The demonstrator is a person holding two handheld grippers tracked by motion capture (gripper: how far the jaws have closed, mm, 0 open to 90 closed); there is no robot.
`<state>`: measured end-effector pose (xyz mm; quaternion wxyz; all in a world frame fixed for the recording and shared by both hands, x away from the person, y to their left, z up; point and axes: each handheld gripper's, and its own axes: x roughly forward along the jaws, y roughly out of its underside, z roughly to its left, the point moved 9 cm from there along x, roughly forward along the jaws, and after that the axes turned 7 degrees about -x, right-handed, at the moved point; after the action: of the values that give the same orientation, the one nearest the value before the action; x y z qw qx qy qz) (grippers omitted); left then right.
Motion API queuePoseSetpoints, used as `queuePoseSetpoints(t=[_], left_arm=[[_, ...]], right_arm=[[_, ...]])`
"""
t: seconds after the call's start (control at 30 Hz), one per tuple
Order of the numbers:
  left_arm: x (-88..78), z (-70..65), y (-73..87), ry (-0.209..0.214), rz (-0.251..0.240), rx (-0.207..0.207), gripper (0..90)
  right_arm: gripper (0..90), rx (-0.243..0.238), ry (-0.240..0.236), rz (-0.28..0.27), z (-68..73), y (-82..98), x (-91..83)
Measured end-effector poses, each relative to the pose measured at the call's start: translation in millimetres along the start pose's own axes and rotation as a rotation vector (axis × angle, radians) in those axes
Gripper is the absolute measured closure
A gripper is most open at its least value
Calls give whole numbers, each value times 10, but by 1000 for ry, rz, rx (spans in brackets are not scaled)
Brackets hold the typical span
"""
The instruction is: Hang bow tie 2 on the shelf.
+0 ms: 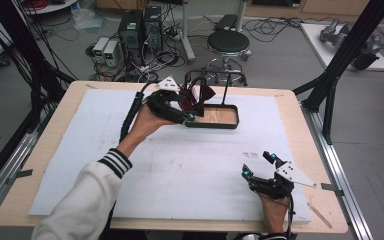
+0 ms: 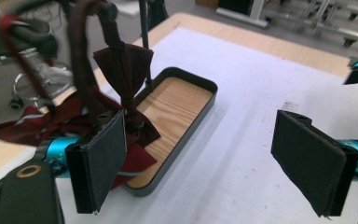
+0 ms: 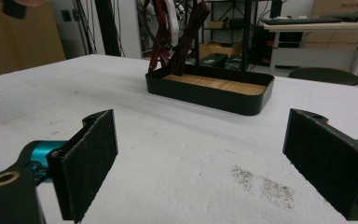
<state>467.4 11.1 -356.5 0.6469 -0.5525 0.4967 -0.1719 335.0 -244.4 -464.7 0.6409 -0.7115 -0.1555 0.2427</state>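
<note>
Now my left gripper stands open beside the dark red bow tie, which hangs from the stand over the near end of the wooden tray. Hanging looks done, I judge; next calls for drawing that hand clear without snagging. My right gripper rests open, well apart.

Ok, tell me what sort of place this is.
Probably a robotics lab or data-recording workshop: computer towers with tangled cables stand on the floor, a black metal frame surrounds the padded table, and a rolling stool stands behind.
</note>
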Motion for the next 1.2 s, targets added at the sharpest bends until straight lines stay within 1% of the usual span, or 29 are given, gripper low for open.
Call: queuePoseSetpoints(t=[0.07, 0.17, 0.23, 0.3, 0.37, 0.4, 0.43, 0.47, 0.5, 0.57, 0.63, 0.67, 0.7, 0.73, 0.8, 0.83, 0.93, 1.0, 1.03, 1.2], left_arm=[[-148, 0, 32, -3, -35, 2, 183], [-446, -18, 136, -3, -99, 23, 182], [-613, -9, 238, -6, -109, 31, 182], [-807, 16, 367, -23, -125, 32, 182], [-938, 26, 469, -33, -132, 33, 182], [-1046, 34, 556, -51, -144, 39, 182], [-1112, 39, 613, -59, -150, 40, 182], [-1217, 45, 711, -70, -166, 38, 181], [-1282, 53, 774, -83, -175, 38, 181], [-1439, 68, 947, -108, -218, 28, 182], [-1593, 120, 1160, -140, -253, 8, 181], [-1642, 145, 1228, -148, -268, -9, 181], [-1711, 182, 1315, -159, -293, -37, 182], [-1787, 215, 1416, -172, -330, -67, 181], [-1868, 262, 1565, -201, -348, -89, 182], [-1914, 278, 1657, -218, -367, -100, 182], [-1993, 305, 1828, -261, -404, -112, 182], [-2020, 318, 1892, -279, -418, -116, 181], [-2027, 321, 1922, -291, -420, -109, 182], [-2031, 312, 2016, -311, -430, -86, 183]], right_arm=[[90, -2, 0, 1, 0, 1, 1], [91, 0, 2, 5, 5, 3, -2], [91, -6, 4, 3, 2, 1, 1], [91, -7, 6, 5, 2, 2, 3], [91, -3, 7, 7, 1, 3, 3], [91, -1, 9, 10, 0, 6, 1], [91, 0, 11, 8, 0, 4, 1], [91, 0, 11, 8, 0, 4, 0], [91, -1, 12, 8, -1, 4, 0], [91, 0, 12, 8, -1, 4, 0], [91, 1, 11, 7, 0, 4, -1], [91, -4, 13, 5, -6, 2, 1], [91, -2, 13, 5, -5, 2, 1], [91, -2, 14, 5, -6, 2, 1], [91, -1, 13, 5, -5, 2, 1], [91, 0, 13, 7, -6, 4, 1], [91, 5, 13, 8, -4, 5, 0], [91, -1, 15, 7, -7, 4, 2], [91, 3, 13, 10, -1, 5, 0], [91, -2, 15, 7, -1, 3, 2]])
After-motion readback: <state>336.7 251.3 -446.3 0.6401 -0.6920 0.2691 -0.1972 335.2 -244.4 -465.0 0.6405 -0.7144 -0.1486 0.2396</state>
